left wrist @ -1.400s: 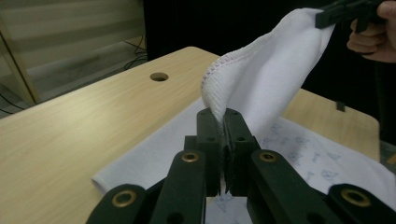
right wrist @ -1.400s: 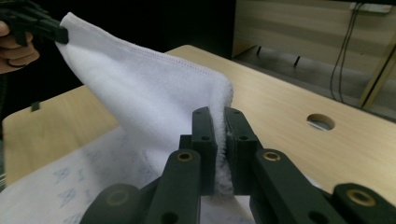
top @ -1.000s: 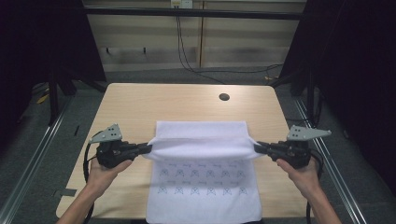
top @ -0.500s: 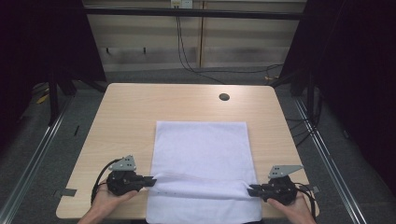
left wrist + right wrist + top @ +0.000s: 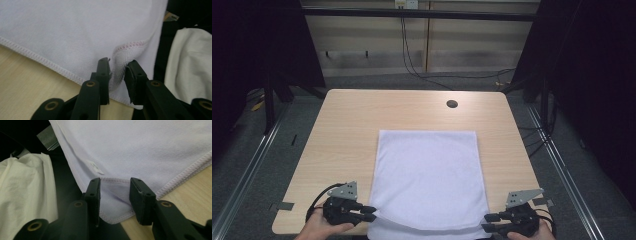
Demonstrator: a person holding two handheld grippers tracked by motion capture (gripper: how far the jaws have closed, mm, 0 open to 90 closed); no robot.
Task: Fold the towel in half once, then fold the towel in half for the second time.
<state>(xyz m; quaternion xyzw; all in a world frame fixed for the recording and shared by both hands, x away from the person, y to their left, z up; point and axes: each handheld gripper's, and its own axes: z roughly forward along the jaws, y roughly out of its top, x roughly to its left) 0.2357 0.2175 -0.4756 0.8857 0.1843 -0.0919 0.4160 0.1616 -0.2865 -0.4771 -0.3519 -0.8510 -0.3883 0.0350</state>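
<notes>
A white towel (image 5: 427,170) lies flat on the wooden table (image 5: 347,130), and its near edge hangs slightly over the table's front. My left gripper (image 5: 368,213) is at the towel's near left corner and my right gripper (image 5: 486,221) at its near right corner. In the left gripper view the jaws (image 5: 117,71) have just been opening, and a puckered, hemmed corner of the towel (image 5: 75,30) stands loosely between them. In the right gripper view the jaws (image 5: 113,187) have also just been opening, with the flat corner of the towel (image 5: 140,145) lying between and below them, unpressed.
A round cable hole (image 5: 452,104) sits at the table's far right. Black cables (image 5: 412,55) run down the wall behind. The person's pale garment (image 5: 190,65) (image 5: 22,190) is just beyond the table's front edge. Bare wood lies left and right of the towel.
Both hands carried the towel's lifted edge from mid-table down to the front edge, laying it over the patterned layer. Both pairs of jaws then went from shut on the corners to open.
</notes>
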